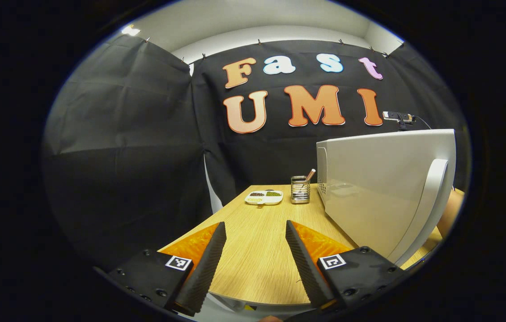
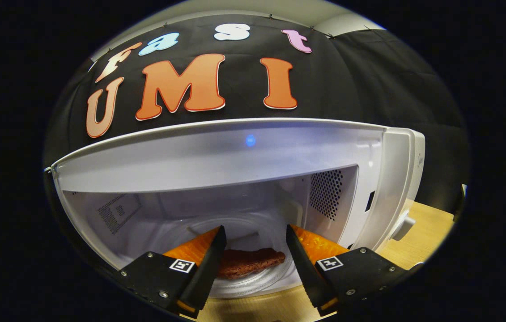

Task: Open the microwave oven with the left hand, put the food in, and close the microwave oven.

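In the right gripper view the white microwave oven [image 2: 391, 179] stands with its cavity open in front of me. A flat brown piece of food [image 2: 248, 261] lies on the glass turntable [image 2: 253, 284] inside. My right gripper [image 2: 256, 226] is open at the cavity mouth, its fingers on either side of the food and not pressing it. In the left gripper view the microwave door [image 1: 369, 192] is swung out at the right, its curved white handle [image 1: 427, 210] towards me. My left gripper [image 1: 255, 223] is open and holds nothing, over the wooden table [image 1: 257, 268] to the left of the door.
A white divided dish [image 1: 264, 197] with bits of food and a metal holder [image 1: 300, 189] with a stick in it stand at the table's far end. A small camera [image 1: 398, 117] sits above the microwave. A person's arm [image 1: 450, 214] shows behind the door handle.
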`<state>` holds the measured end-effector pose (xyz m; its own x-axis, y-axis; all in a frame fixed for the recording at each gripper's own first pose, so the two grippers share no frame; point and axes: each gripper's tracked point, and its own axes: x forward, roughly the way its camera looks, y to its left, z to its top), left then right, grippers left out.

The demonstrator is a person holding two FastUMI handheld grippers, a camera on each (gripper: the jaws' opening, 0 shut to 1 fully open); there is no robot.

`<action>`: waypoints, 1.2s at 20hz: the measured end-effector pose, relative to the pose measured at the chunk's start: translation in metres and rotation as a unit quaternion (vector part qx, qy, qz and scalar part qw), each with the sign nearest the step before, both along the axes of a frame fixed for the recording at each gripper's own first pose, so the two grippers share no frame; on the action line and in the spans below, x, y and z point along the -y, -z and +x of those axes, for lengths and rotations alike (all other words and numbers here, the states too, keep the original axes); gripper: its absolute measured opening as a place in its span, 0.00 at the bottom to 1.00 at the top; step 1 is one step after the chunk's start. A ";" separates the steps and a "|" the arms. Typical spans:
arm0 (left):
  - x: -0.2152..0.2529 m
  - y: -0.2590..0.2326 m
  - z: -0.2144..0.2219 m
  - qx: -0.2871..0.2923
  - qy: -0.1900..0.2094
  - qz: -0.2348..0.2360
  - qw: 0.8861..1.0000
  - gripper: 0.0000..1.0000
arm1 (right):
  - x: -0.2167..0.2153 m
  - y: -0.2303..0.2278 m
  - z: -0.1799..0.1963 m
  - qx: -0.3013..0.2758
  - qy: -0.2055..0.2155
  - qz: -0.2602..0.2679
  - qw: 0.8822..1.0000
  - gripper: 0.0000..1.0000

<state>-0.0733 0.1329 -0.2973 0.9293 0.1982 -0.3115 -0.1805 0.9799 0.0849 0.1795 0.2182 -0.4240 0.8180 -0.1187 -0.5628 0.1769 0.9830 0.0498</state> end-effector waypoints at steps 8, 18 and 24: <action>0.041 -0.001 0.003 -0.003 0.050 -0.021 0.999 0.88 | 0.000 -0.034 -0.049 -0.004 -0.078 0.006 0.997 0.86; 0.094 -0.002 0.011 -0.003 0.109 -0.055 0.992 0.88 | 0.036 -0.095 -0.112 0.004 -0.117 0.044 0.992 0.91; 0.124 -0.005 0.015 -0.006 0.142 -0.061 0.988 0.85 | 0.079 -0.138 -0.135 0.035 -0.128 0.034 0.991 0.91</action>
<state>-0.0586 0.0092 -0.2924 0.9383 -0.1099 -0.3280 0.1035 0.9939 -0.0371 0.0443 0.1393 -0.2859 0.8537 0.1335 -0.5034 -0.0838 0.9892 0.1202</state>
